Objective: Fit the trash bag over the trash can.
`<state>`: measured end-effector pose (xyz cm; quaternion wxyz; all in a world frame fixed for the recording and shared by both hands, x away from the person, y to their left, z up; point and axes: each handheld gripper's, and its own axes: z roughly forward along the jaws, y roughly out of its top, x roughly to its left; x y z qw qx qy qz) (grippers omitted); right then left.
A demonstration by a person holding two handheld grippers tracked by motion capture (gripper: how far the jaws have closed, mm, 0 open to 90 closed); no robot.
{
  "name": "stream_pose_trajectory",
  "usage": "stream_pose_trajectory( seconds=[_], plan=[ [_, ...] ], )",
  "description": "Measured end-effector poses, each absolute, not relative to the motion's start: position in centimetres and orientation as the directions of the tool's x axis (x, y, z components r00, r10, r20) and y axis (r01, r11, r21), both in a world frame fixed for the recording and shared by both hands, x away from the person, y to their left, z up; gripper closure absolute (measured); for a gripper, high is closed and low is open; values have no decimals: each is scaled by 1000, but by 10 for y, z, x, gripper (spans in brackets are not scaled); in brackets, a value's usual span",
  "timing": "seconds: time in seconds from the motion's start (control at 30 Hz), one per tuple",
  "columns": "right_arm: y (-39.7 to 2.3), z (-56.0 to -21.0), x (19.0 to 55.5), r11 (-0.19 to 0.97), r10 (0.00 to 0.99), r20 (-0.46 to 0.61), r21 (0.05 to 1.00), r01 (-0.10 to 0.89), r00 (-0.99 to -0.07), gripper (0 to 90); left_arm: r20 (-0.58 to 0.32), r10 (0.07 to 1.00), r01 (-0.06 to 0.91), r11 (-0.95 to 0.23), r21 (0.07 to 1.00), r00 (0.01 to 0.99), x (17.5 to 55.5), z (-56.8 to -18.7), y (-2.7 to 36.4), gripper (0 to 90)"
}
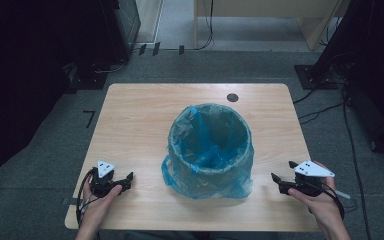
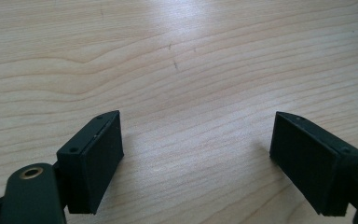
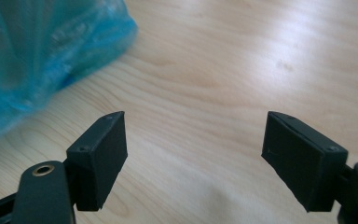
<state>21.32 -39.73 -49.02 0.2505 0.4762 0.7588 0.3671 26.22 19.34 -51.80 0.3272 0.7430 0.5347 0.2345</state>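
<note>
My 2 black tongs, left [image 1: 125, 181] and right [image 1: 279, 181], gape empty over the pale wooden table [image 1: 130, 130]. Between them stands a round bin lined with thin blue plastic bag [image 1: 211, 150]. Probably light; snagging its loose film could tip it.

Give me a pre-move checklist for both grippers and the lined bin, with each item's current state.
1. Left gripper open with nothing between its jaws: ok.
2. Right gripper open with nothing between its jaws: ok.
3. Bin upright in the middle of the table: ok.
4. Blue bag folded over the bin's rim all around: ok on the sides that the high view shows; the far outer side cannot tell.
5. Both grippers apart from the bag, one on each side of the bin: ok.
6. Bin holds nothing besides the bag: cannot tell, the bottom is dark.
</note>
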Motion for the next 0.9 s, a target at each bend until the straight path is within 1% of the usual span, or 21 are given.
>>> stream_pose_trajectory(
  seconds=[0.2,0.73,0.8,0.9],
  plan=[
    [-405,-501,211,239,933,-17,775,584,-359,220,-1,948,641,-214,737,318,262,-518,193,163],
    [-419,-522,201,178,970,-21,740,649,-242,215,-1,948,641,-214,737,318,262,-518,193,163],
    [-422,-524,200,146,974,6,744,652,-224,213,-1,948,641,-214,737,318,262,-518,193,163],
    [-422,-524,198,133,979,5,745,654,-204,207,-1,948,641,-214,737,318,262,-518,193,163]
  ],
)
